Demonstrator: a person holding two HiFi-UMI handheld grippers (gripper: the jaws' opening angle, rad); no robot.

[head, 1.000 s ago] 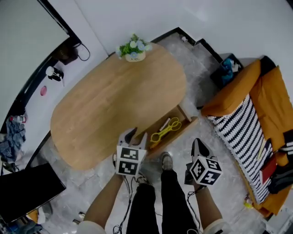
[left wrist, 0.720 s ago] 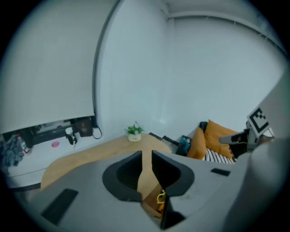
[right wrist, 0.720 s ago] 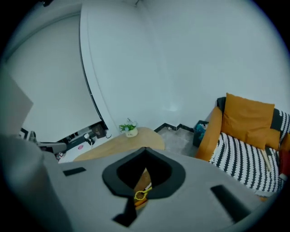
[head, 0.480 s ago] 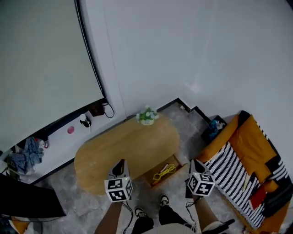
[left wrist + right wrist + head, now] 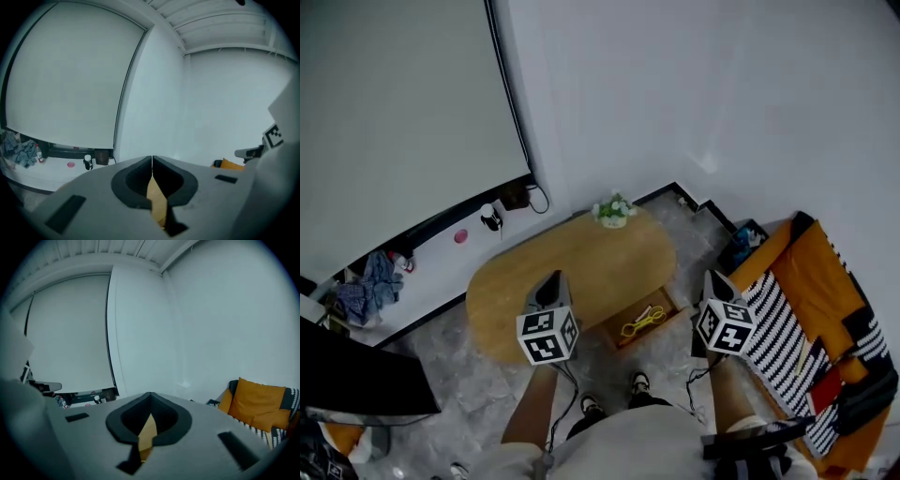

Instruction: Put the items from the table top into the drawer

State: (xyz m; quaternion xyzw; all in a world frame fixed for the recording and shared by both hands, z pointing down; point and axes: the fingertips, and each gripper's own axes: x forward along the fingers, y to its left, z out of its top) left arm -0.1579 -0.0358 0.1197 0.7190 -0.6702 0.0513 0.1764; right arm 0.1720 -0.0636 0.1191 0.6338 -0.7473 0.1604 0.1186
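Jaws on the left gripper (image 5: pixel 152 161) had just been closing and met tip to tip with nothing between them; only a sliver of tan showed through the slit lower down. Those of the right gripper (image 5: pixel 150 397) were together as well, and empty. The person stood at the near long side of the oval light-wood worktop (image 5: pixel 581 258), holding both tools high above it and pointing out towards the white wall beyond it rather than down at anything.

By my reckoning the job was close to finished. A yellow plastic looped tool, perhaps scissors or tongs (image 5: pixel 643 320), lay inside the shallow wooden drawer (image 5: pixel 670 307), which stood pulled out from under the worktop's near edge. On the worktop itself I could make out only one thing, a small pale pot of white and green flowers (image 5: pixel 614 211) at its far end. Whether that pot was meant to go in too I could not say; it may simply be decoration. Apart from that, what seemed left was pushing the drawer shut, if that was wanted.
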